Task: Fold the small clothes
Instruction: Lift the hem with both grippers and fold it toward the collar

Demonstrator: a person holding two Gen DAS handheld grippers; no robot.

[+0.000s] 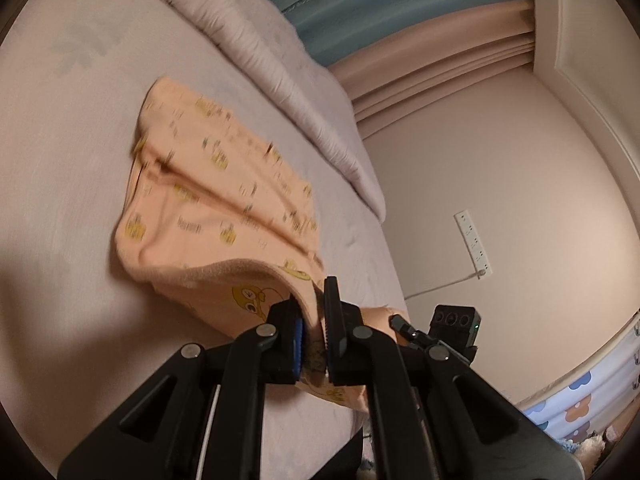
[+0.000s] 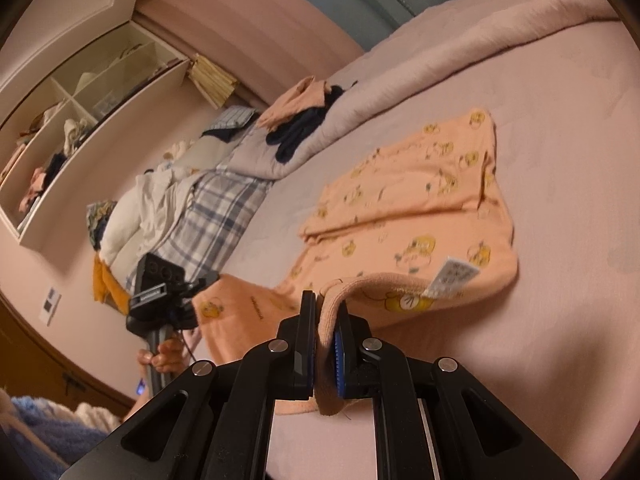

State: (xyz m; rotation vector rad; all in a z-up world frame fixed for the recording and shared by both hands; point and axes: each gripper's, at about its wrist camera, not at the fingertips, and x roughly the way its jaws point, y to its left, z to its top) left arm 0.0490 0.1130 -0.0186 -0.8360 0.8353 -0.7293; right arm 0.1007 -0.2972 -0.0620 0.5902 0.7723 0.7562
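A small peach garment (image 1: 208, 200) printed with yellow cartoon figures lies on the pale bed sheet (image 1: 60, 160). My left gripper (image 1: 314, 312) is shut on its near hem, which is lifted off the sheet. In the right wrist view the same garment (image 2: 412, 208) lies partly folded, a white care tag (image 2: 452, 274) showing at its raised edge. My right gripper (image 2: 326, 312) is shut on that thick hem. The other gripper's body (image 2: 160, 292) and the hand holding it show at the left.
A rolled grey quilt (image 1: 280, 72) lies along the far side of the bed. A heap of clothes (image 2: 296, 116), plaid bedding (image 2: 208, 216) and white pillows lie at the bed's end. An open shelf unit (image 2: 80, 112) hangs on the wall. A power strip (image 1: 474, 244) is on the wall.
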